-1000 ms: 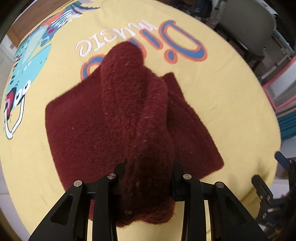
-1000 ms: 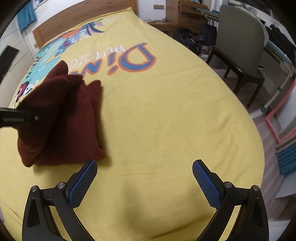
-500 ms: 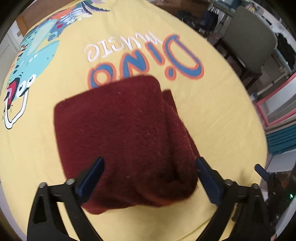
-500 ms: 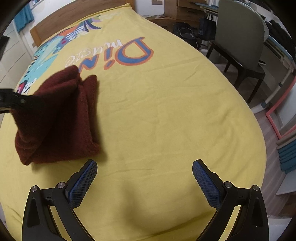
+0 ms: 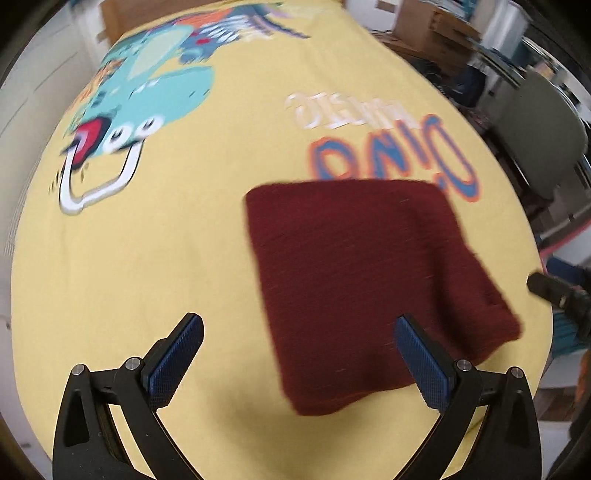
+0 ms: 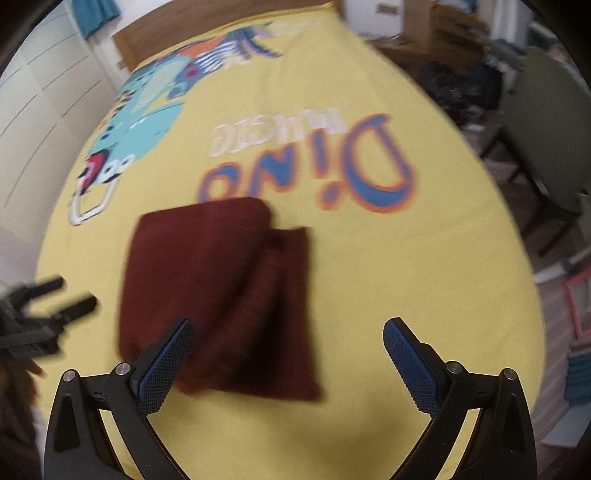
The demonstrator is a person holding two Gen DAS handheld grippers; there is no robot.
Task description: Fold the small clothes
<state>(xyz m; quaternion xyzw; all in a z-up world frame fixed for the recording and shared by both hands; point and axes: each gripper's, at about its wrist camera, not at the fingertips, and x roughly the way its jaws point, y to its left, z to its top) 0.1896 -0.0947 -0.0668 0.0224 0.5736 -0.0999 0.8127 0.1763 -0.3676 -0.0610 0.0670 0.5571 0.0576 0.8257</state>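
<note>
A dark red knitted garment (image 5: 369, 280) lies folded into a thick square on the yellow bedsheet (image 5: 184, 240). My left gripper (image 5: 301, 354) hangs above the sheet, open wide, with nothing between its blue pads; the garment sits under its right finger. In the right wrist view the same garment (image 6: 218, 295) shows its layered folds, and my right gripper (image 6: 288, 354) is open and empty above its near edge. The left gripper (image 6: 44, 314) appears at the left edge of that view. Both views are blurred by motion.
The sheet carries a dinosaur print (image 5: 147, 92) and large "Dino" lettering (image 6: 314, 166). A wooden headboard (image 6: 221, 18) is at the far end. A grey chair (image 6: 546, 122), bags and boxes stand right of the bed. The right gripper (image 5: 554, 291) shows at the left view's right edge.
My left gripper let go of the garment and opened wide; the cloth dropped flat into a folded square. Both grippers rose and pulled back, the left shifting leftward off the garment.
</note>
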